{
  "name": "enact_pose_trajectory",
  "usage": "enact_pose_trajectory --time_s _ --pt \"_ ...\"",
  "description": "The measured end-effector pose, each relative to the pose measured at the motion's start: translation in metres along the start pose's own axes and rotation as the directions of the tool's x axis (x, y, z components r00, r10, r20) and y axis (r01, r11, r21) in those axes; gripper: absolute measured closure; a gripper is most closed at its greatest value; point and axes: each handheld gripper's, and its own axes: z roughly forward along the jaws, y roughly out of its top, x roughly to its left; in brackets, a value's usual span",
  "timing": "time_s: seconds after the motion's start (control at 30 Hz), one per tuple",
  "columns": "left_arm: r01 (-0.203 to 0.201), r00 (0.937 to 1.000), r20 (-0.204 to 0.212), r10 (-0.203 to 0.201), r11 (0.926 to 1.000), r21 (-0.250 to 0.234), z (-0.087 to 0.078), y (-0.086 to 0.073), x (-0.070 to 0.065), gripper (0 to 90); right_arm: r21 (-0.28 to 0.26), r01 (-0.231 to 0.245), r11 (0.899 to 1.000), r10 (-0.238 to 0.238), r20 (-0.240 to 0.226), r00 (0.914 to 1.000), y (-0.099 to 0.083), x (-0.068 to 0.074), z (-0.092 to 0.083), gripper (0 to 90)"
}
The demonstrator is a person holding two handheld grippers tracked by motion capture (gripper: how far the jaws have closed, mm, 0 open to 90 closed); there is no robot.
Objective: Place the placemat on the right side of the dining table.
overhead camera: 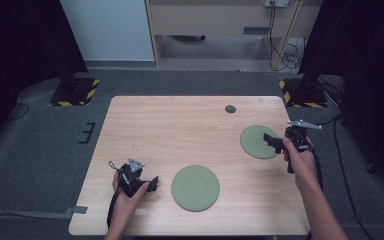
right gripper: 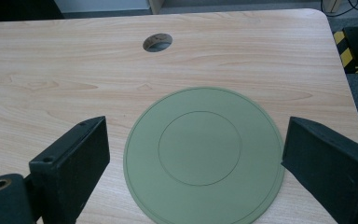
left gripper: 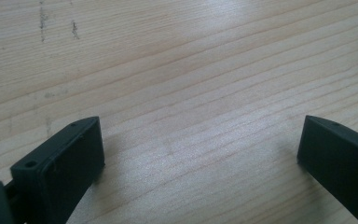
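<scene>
Two flat green plates lie on the wooden table [overhead camera: 180, 125]. One plate [overhead camera: 195, 187] sits near the front middle, the other plate [overhead camera: 258, 141] toward the right edge. My left gripper [overhead camera: 150, 184] rests low at the front left, open, just left of the near plate, with bare wood between its jaws [left gripper: 200, 144]. My right gripper [overhead camera: 274, 142] hovers at the right plate's right rim, open. In the right gripper view that plate [right gripper: 204, 151] lies between the spread jaws, untouched.
A round cable hole [overhead camera: 230, 108] sits near the table's far edge, also the hole [right gripper: 157, 42] beyond the plate. Grey carpet surrounds the table. Stand bases with yellow-black tape [overhead camera: 75, 92] and cables [overhead camera: 340, 150] lie on the floor.
</scene>
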Motion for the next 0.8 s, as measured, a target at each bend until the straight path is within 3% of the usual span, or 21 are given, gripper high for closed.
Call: enact_pose_trajectory --time_s 0.8 --pt "-0.001 1.0000 0.000 0.001 1.0000 0.001 -0.001 0.000 0.000 0.0 0.005 0.050 0.999 -0.050 -0.043 0.9978 -0.021 0.019 -0.003 7.6"
